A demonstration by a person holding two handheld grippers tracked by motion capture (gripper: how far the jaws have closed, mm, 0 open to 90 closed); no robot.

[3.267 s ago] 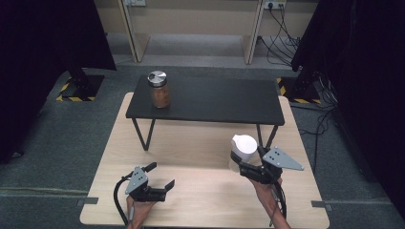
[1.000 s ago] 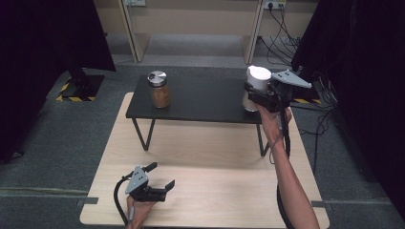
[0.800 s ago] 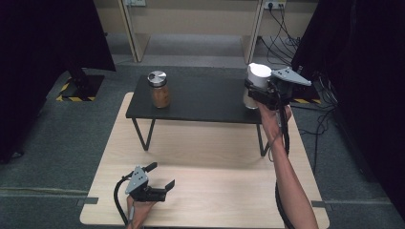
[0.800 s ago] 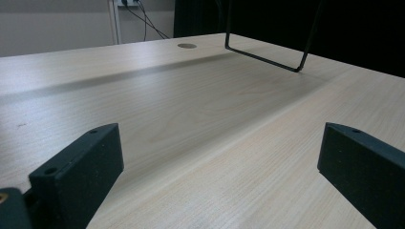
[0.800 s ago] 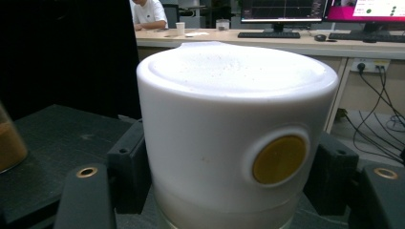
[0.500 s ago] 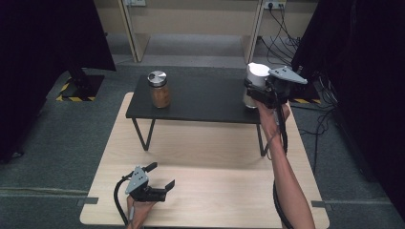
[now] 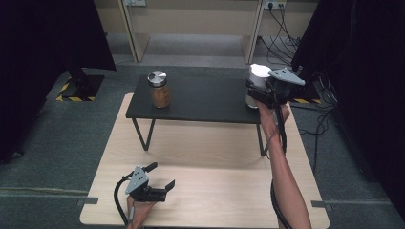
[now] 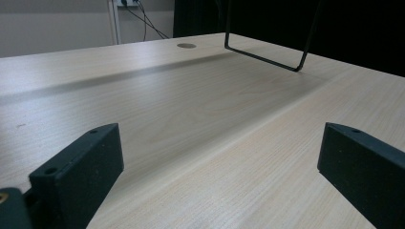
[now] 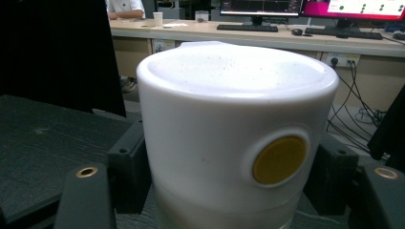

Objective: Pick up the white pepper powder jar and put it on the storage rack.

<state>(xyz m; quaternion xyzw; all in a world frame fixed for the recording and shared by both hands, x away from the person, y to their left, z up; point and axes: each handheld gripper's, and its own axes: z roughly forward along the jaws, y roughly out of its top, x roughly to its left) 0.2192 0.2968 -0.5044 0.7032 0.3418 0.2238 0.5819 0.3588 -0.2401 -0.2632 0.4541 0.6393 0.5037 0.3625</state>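
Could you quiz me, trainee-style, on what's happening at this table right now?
1. True or false: the right gripper is shut on the white container.
2. What stands at the left end of the black shelf? A) a glass jar, B) a mug, C) a book.
3. Fill in: the left gripper sits over the wooden table with its jaws ____.

Key: 1 true. 2 A, the glass jar with a metal lid. 3 open, nothing between them.
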